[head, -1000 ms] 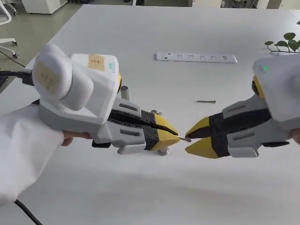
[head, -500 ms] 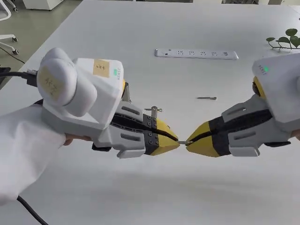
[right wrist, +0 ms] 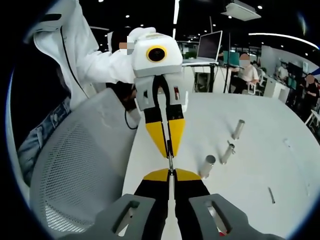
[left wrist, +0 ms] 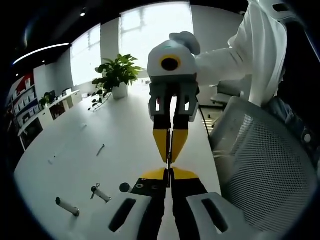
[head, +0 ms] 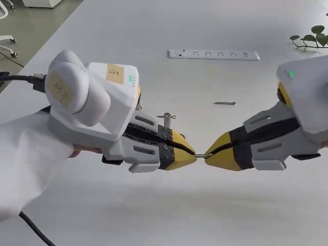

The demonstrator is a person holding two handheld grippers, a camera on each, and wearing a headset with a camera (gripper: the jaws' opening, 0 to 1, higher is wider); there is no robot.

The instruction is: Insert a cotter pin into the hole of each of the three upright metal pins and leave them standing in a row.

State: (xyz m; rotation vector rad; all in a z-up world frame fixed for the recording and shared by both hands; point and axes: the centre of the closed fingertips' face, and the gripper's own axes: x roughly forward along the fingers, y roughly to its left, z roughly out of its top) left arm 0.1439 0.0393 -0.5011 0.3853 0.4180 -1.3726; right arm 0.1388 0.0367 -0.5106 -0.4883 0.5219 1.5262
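A thin cotter pin [head: 201, 155] spans the small gap between the two grippers, above the white table [head: 154, 205]. My left gripper [head: 192, 156] is shut on one end and my right gripper [head: 208, 154] is shut on the other, tip to tip. In the left gripper view the cotter pin [left wrist: 169, 165] runs from my own yellow tips to the other gripper's tips. Behind the left gripper stands an upright metal pin [head: 166, 119] with a cotter pin through it. The right gripper view shows three metal pins in a row: the far one [right wrist: 239, 129], the middle one [right wrist: 227, 152] with a cotter pin, and the near one [right wrist: 207, 166].
A loose cotter pin [head: 224, 103] lies on the table behind the grippers. Further back are a white power strip [head: 212, 54] and a small plant [head: 310, 41] at the right edge. A mesh chair [left wrist: 260, 165] stands at the table's near side.
The right gripper's jaws, spread a second ago, have shut on the free end of the cotter pin that sticks out of the left gripper. The near metal pin has gone behind the left gripper.
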